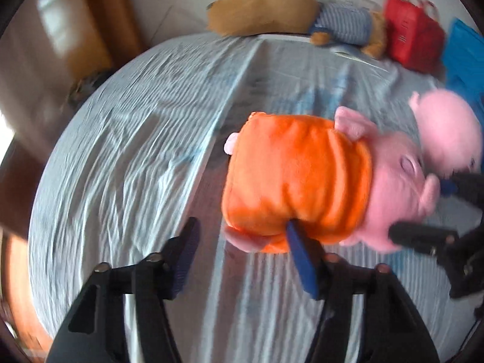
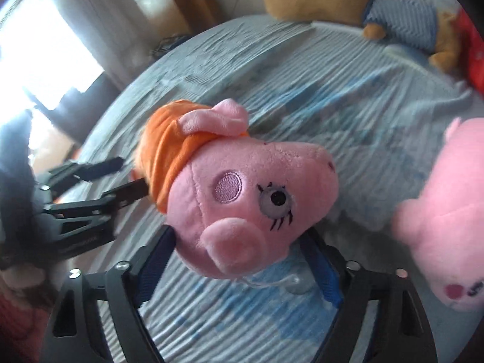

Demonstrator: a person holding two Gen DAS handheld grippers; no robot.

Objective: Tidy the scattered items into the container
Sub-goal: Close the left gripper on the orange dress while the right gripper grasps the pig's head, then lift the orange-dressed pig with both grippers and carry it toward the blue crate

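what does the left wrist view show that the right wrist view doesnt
Only the left wrist view shows the blue item by the red toy and the pig's whole orange dress. Only the right wrist view shows the pig's face, the bright window, and the right gripper around the head. Both show the orange-dressed pig plush, second pink plush, brown bear, and left gripper.

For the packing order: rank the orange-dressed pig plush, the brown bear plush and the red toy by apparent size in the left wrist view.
1. orange-dressed pig plush, though it is nearest the camera
2. brown bear plush
3. red toy

True sizes stay unsure.
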